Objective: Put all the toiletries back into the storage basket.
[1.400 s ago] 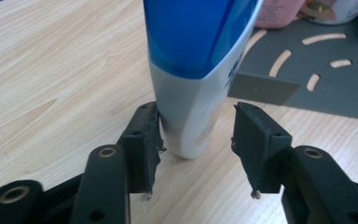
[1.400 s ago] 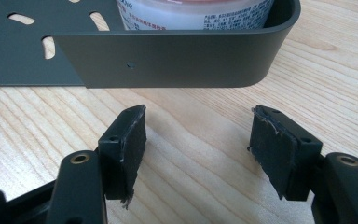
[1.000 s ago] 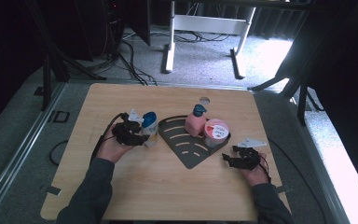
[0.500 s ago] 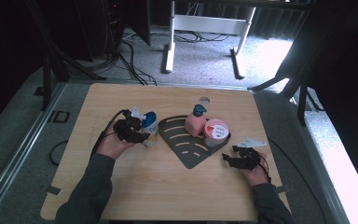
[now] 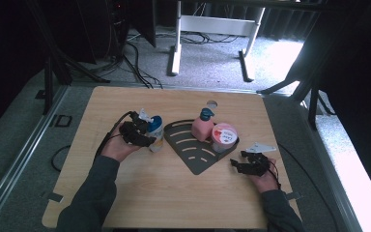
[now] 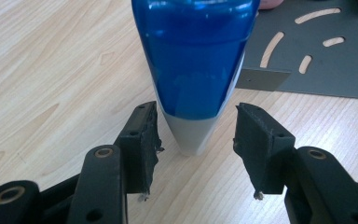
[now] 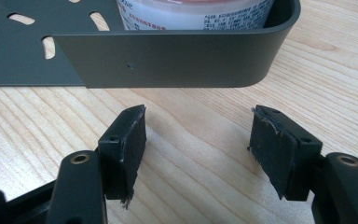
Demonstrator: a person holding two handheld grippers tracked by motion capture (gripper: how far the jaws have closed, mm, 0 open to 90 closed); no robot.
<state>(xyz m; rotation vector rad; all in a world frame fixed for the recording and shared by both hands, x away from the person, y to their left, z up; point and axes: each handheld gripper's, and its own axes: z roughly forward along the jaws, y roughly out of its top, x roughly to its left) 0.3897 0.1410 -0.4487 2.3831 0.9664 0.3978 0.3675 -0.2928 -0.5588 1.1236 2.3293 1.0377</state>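
Note:
A white bottle with a blue top (image 5: 155,133) stands on the wooden table just left of the dark metal tray (image 5: 195,154). My left gripper (image 5: 149,140) is around it. In the left gripper view the bottle (image 6: 196,60) sits between the two pads of the left gripper (image 6: 196,128) with a gap on each side, so the gripper is open. My right gripper (image 5: 235,165) rests low on the table at the tray's right corner. It stands open and holds nothing (image 7: 198,126), facing the tray's curved wall (image 7: 168,56).
On the tray stand a pink pump bottle (image 5: 201,128) and a round tub with a red and white lid (image 5: 223,137), whose side shows above the tray's wall (image 7: 191,11). A round hole (image 5: 212,103) lies near the table's far edge. Cables trail from both grippers.
The left hand has edged slightly closer to the blue-topped bottle. The right hand and the things on the tray have stayed where they were.

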